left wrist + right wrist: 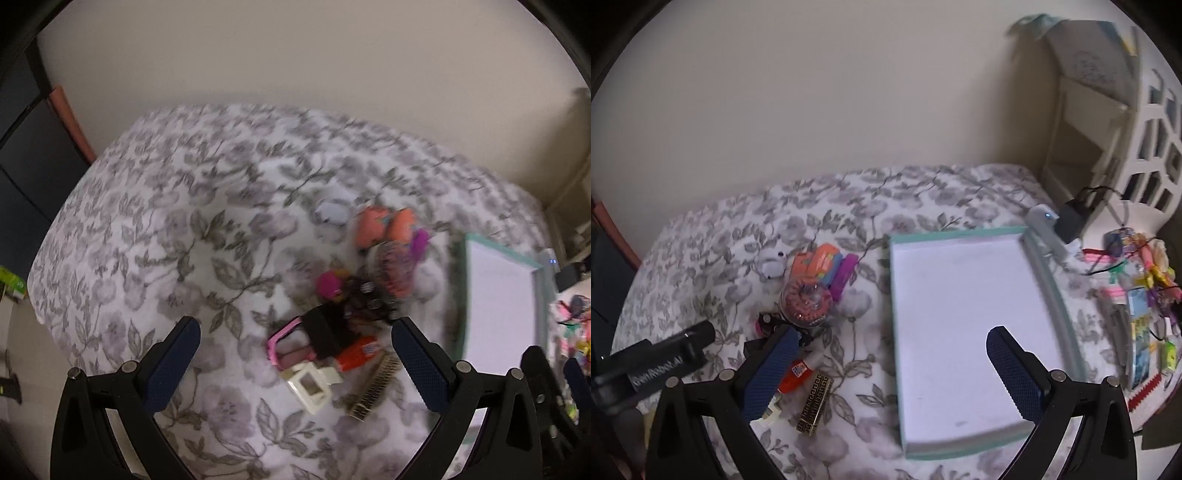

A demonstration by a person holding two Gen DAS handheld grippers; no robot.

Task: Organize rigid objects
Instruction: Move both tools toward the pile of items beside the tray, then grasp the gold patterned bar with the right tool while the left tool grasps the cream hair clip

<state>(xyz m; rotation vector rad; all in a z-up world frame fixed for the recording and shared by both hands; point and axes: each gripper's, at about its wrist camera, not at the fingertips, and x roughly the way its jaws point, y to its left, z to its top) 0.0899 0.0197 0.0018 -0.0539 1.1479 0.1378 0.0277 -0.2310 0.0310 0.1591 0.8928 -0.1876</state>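
Left gripper (295, 354) spread wide, nothing held, poised over clutter pile (347, 317) mid-bed. Right gripper (890, 365) likewise released, held above empty tray (960, 314) at bed's right edge. Pile lies left of tray; left gripper judged nearer.

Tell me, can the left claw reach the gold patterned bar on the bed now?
Probably yes. The left claw is open above the pile, and the gold patterned bar lies uncovered at the pile's near edge.
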